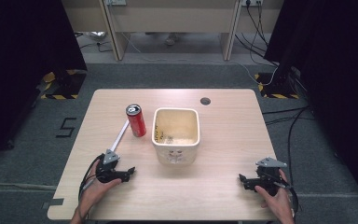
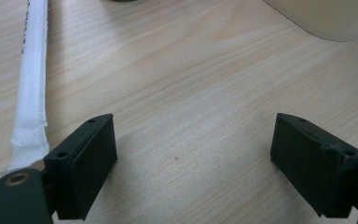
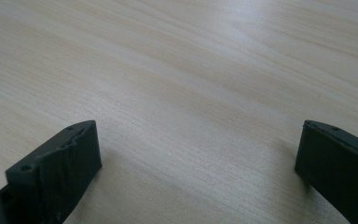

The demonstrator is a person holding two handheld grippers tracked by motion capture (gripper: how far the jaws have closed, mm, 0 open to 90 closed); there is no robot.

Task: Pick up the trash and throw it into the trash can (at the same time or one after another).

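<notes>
In the high view the left hand comes in from the near edge of the table and rests low on the wood, its left gripper pointing right towards the middle; the right hand lies likewise at the near right, its right gripper pointing left. Both sets of jaws stand apart with nothing between them. A wrapped straw lies just beyond the left gripper, running up towards a red can; a cream tub stands beside the can, ahead of both grippers and between them. Bare wood lies between the two grippers, and the table's near edge is close behind both hands. In the left gripper view the jaws are wide open over bare wood, holding nothing; the straw runs just outside the left jaw, its end beside that jaw, and the tub shows ahead past the right jaw. In the right gripper view the jaws are spread wide and empty, with bare wood between and ahead of them.
</notes>
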